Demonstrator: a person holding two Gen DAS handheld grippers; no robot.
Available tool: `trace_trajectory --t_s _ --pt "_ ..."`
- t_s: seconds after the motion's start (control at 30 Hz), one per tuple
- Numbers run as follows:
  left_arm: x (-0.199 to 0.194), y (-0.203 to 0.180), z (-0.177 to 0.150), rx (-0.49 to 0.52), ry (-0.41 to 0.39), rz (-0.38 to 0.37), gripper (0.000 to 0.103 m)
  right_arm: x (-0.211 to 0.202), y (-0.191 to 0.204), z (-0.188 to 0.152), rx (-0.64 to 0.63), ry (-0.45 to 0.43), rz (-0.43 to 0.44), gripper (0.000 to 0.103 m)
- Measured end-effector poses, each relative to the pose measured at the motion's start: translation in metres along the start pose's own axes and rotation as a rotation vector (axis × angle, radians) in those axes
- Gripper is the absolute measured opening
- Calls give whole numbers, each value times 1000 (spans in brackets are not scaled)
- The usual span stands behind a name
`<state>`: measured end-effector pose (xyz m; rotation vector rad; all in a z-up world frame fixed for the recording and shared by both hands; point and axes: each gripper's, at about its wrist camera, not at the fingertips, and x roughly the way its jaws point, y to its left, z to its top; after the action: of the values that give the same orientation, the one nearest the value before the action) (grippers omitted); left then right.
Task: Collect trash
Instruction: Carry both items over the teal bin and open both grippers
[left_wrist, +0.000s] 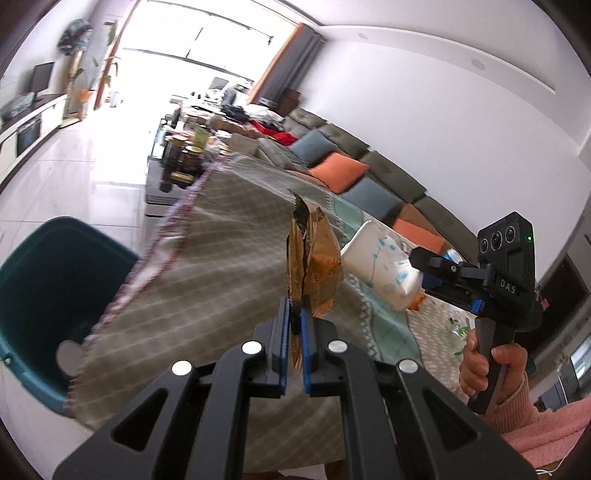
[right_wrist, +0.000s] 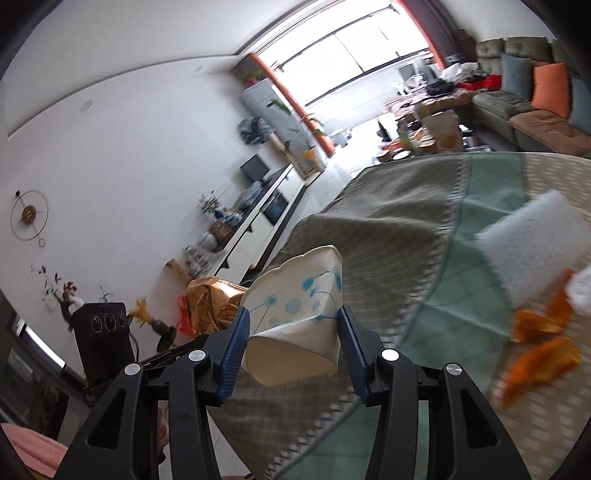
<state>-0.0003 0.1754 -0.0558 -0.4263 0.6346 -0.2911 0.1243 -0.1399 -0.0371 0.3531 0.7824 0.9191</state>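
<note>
Pinching a crumpled golden wrapper in the left gripper jaws, holding it above the cloth-covered desk. Clamping a squashed paper cup in the right gripper jaws. Leaving orange scraps lying on the desk; teal bin standing beside the desk.

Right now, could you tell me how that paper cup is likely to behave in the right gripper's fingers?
The paper cup already looks squashed between the fingers, so it probably crumples easily. It seems empty, hence light. Its flattened walls likely won't roll.
</note>
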Motion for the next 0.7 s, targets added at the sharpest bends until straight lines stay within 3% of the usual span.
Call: trace_trajectory --t_s 0.7 --pt "-65 80 2 -156 -122 225 7 103 62 17 -129 155 127 49"
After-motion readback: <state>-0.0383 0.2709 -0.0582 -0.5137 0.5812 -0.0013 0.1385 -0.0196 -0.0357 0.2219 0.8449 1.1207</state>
